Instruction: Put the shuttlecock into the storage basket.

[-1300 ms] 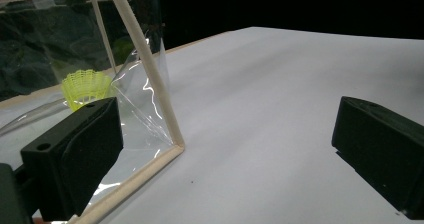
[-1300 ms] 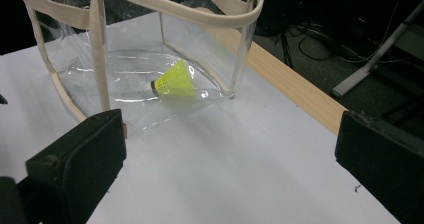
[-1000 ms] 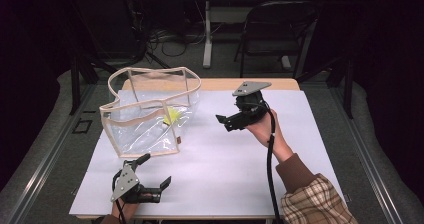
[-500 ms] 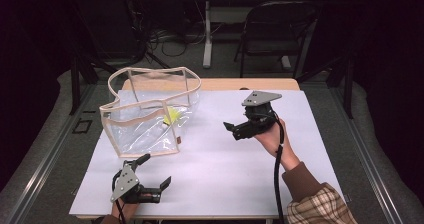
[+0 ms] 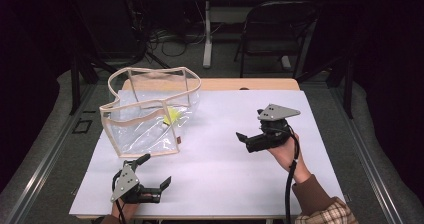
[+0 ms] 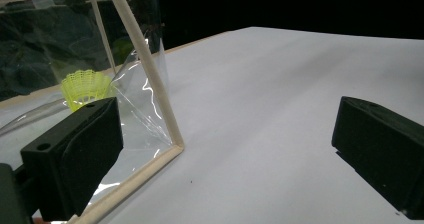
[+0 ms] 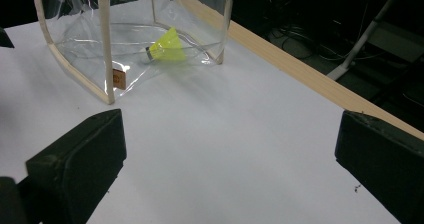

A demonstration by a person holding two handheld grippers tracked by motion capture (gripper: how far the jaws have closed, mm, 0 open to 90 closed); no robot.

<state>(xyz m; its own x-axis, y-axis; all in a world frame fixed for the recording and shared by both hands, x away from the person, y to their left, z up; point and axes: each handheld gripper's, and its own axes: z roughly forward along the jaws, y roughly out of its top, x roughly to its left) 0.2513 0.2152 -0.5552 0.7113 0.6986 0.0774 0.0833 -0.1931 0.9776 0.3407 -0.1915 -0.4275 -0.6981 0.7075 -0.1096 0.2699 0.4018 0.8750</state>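
Stood on the white table (image 5: 215, 174), toward its far left: a clear plastic bag (image 5: 150, 129) with stiff tan edging, mouth gaping upward. Lay inside on the bag's floor, near the right-hand wall: a yellow-green shuttlecock (image 7: 167, 46), tipped on its side. Hovered near the table's front left corner, just short of the bag's near edge: the left gripper (image 5: 156, 171), jaws spread wide, nothing between them. Hung over the right half of the table, well apart from the bag: the right gripper (image 5: 245, 140), likewise wide open and empty, pointed toward the bag. Judged very light, the shuttlecock, with a springy mesh skirt, likely to crush under a hard pinch and apt to skitter on slick plastic; best taken gently, probably at the firmer cork end or lightly across the skirt's rim, from above through the open mouth. Judged light and floppy too, the bag: thin film walls sure to buckle and slide, the tan trim the only firm place to pinch, so a corner post or the top rim probably best for steadying it.
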